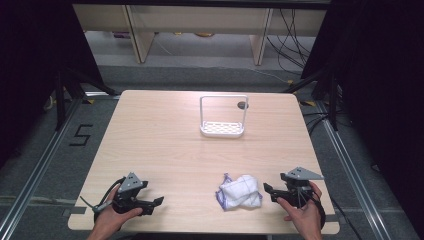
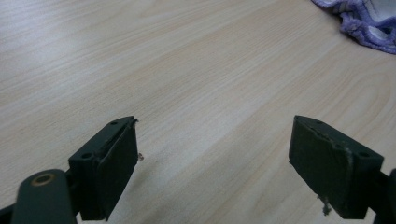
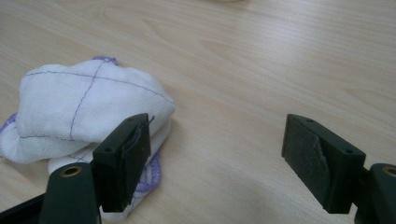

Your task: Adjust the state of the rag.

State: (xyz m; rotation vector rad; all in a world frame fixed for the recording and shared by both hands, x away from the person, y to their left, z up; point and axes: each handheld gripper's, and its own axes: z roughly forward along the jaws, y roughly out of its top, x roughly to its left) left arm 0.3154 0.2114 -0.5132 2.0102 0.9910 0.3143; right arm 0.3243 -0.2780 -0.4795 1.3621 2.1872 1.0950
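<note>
A crumpled white cloth with purple stitching and edging (image 1: pixel 239 191) lies near the table's front edge, right of centre. My right gripper (image 1: pixel 268 190) rests just right of it, pointing left at it, jaws open and bare. In the right gripper view the cloth (image 3: pixel 79 107) sits just beyond the left jaw, and the right gripper (image 3: pixel 217 163) holds only bare wood between its pads. My left gripper (image 1: pixel 157 201) lies at the front left, open, pointing right. In the left gripper view the left gripper (image 2: pixel 215 161) frames bare table, with the cloth (image 2: pixel 362 21) in the far upper right corner.
A white wire-framed rack with a perforated base (image 1: pixel 223 116) stands at the far middle of the wooden table (image 1: pixel 165 135). A small dark round object (image 1: pixel 242 105) lies just behind the rack's right side. Black frame posts and cables flank the table.
</note>
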